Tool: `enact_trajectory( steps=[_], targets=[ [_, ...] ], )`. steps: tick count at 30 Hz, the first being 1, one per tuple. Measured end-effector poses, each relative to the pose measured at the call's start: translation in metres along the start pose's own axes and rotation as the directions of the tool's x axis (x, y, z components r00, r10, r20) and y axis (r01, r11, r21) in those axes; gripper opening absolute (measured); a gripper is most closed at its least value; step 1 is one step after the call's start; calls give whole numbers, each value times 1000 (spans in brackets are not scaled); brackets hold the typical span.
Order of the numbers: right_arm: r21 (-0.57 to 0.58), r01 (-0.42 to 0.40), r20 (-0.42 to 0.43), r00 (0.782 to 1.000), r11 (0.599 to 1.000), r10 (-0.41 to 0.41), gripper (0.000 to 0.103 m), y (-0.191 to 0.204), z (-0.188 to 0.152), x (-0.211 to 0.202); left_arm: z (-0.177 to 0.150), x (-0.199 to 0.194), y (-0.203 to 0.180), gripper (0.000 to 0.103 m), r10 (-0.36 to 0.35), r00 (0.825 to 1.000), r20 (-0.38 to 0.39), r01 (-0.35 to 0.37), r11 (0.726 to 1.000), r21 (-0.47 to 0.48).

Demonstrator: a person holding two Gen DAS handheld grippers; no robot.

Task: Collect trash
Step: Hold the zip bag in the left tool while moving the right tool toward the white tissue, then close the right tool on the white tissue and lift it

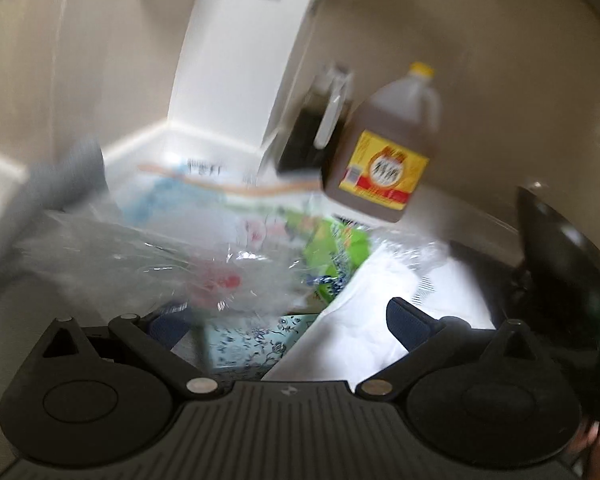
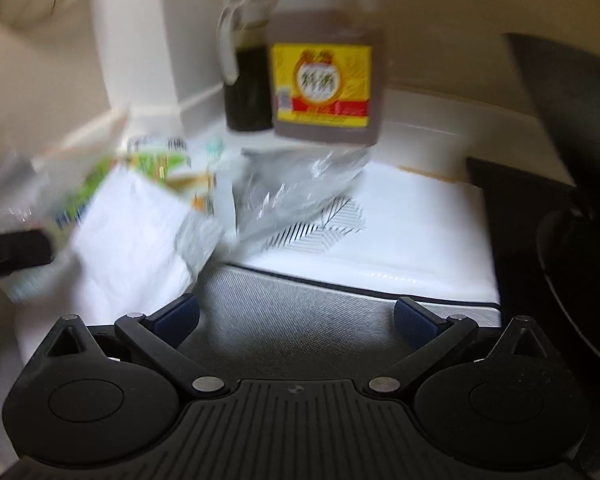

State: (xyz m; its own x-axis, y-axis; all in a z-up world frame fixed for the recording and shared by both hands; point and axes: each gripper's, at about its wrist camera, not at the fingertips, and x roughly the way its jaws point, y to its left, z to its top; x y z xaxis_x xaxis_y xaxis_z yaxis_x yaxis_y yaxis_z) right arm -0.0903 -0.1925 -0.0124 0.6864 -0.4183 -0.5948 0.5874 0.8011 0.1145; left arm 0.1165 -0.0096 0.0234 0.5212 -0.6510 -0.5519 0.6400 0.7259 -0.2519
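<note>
Between left jaws, seemingly, blurred clear wrapper [image 1: 204, 264].

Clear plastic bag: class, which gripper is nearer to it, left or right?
Left. The left gripper sits right at the clear plastic bag; the right gripper is further back, over bare counter.

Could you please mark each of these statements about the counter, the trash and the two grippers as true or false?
1. The brown jug has a yellow label. True.
2. The right gripper is clamped on the white paper. False: its jaws are spread and empty.
3. A dark bottle stands beside the jug. True.
4. The jug's cap is red. False: it is yellow.
5. The left gripper is shut. False: it is open, with crumpled clear plastic in front.
</note>
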Motion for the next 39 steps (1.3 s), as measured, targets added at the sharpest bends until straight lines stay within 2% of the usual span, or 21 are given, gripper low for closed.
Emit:
enact_trajectory(
  steps=[4, 8, 13, 16, 18, 21, 24, 28, 31, 36, 39],
  targets=[
    [9, -47, 24, 999, 999, 47, 103, 7, -2, -30, 1, -33, 12, 103, 58, 998, -25, -58, 998, -11],
    [-27, -138, 25, 990, 990, 139, 103, 23, -6, -44, 5, -52, 36, 103, 121, 992, -38, -123, 990, -64],
    [-45, -202, 9, 979, 978, 202, 103, 43, -5, -39, 19, -62, 53, 103, 129, 992, -7, -129, 990, -65],
    [-23, -216, -9, 976, 976, 216, 103, 52, -4, -29, 29, -56, 56, 103, 101, 995, -16, -102, 992, -76],
    [-13, -224, -20, 975, 975, 223, 103, 55, -2, -21, 32, -50, 52, 103, 89, 996, 2, -89, 996, -26],
    [10, -214, -38, 976, 977, 215, 103, 57, -1, -12, 30, -42, 36, 103, 95, 995, 40, -99, 987, 130],
    [60, -211, -65, 974, 976, 215, 103, 53, 0, -4, 28, -35, 26, 103, 56, 998, 13, -58, 974, 218],
    [123, -212, -85, 971, 969, 224, 103, 47, 1, 4, 27, -20, 19, 103, 8, 999, -36, 2, 960, 279],
    [151, -219, -104, 966, 964, 236, 103, 49, 3, 12, 25, -4, 15, 103, 23, 998, -65, -2, 951, 310],
    [159, -234, -116, 960, 959, 253, 103, 56, 4, 19, 26, 13, 14, 103, 28, 995, -94, 2, 952, 306],
    [163, -233, -113, 961, 959, 253, 103, 56, 5, 19, 27, 9, 14, 103, -5, 995, -101, 35, 953, 301]
  ],
)
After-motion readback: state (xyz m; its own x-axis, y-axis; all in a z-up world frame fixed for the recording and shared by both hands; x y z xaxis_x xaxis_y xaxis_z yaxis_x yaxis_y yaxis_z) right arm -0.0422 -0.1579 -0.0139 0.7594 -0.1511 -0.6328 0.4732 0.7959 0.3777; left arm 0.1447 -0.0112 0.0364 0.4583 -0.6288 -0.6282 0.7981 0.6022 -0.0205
